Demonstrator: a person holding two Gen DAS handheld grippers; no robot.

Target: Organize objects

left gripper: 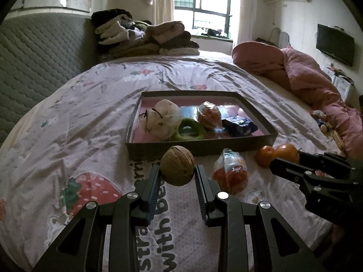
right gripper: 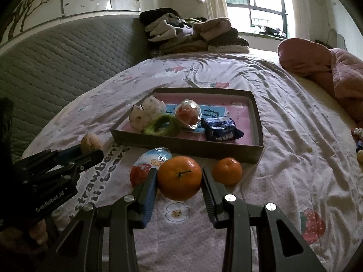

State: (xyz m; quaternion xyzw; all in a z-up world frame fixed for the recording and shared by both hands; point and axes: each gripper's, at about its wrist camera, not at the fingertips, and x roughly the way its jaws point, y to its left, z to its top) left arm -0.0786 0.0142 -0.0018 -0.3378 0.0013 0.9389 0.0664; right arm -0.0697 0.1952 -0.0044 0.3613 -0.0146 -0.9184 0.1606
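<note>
Left wrist view: my left gripper pinched the walnut, right gripper the mandarin; both needed lifting clear of the box rim.

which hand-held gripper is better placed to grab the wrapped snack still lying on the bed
Neither is free: the left hand-held gripper holds the walnut, the right an orange. Once unloaded, probably the left: the wrapped snack lies just right of its fingers.
</note>
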